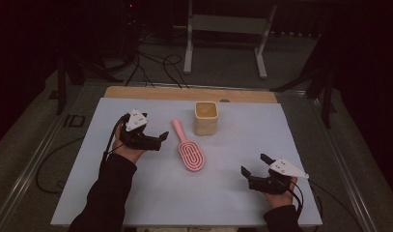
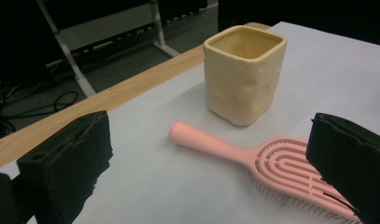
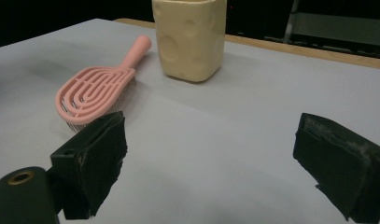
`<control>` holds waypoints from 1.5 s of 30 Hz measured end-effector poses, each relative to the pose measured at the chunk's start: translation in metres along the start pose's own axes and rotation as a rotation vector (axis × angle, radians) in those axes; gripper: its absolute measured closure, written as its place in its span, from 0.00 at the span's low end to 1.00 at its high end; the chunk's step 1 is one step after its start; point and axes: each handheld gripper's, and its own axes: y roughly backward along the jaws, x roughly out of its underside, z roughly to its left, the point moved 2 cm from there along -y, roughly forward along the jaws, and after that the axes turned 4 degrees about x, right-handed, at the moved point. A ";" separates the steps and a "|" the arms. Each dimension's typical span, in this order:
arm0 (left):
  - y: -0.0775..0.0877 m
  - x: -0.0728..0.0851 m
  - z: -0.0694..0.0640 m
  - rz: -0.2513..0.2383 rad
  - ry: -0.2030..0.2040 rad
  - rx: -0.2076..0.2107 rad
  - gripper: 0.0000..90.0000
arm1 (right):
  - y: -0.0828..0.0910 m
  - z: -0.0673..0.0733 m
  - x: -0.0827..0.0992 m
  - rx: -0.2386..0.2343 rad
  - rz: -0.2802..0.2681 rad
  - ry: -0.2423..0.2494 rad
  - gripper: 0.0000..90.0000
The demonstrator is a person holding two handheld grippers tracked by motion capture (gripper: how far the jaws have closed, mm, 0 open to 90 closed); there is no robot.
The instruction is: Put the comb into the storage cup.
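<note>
Grey table mat (image 1: 136, 193), pink hairbrush (image 1: 189, 152) lying beside cream cup (image 1: 205, 117), left gripper (image 1: 159, 139) and right gripper (image 1: 254, 164) both spread apart, empty

A pale blue-grey sheet (image 1: 150, 193) is covering most of the table, and a light wooden strip of tabletop (image 1: 150, 92) is showing along its far edge. Beyond it, a white metal frame with two upright legs (image 1: 188, 48) is standing on the grey carpeted floor (image 1: 223, 65). Thin black cables (image 1: 155, 63) are lying looped on that floor, left of the frame. A dark stand with splayed legs (image 1: 324, 87) is standing off the table's far right corner. A silver metal rail (image 1: 35, 159) is running along the table's left side.
</note>
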 end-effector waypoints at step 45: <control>-0.067 -0.016 0.000 0.182 -0.052 0.021 0.01 | -0.002 -0.001 0.001 -0.007 0.014 0.001 0.10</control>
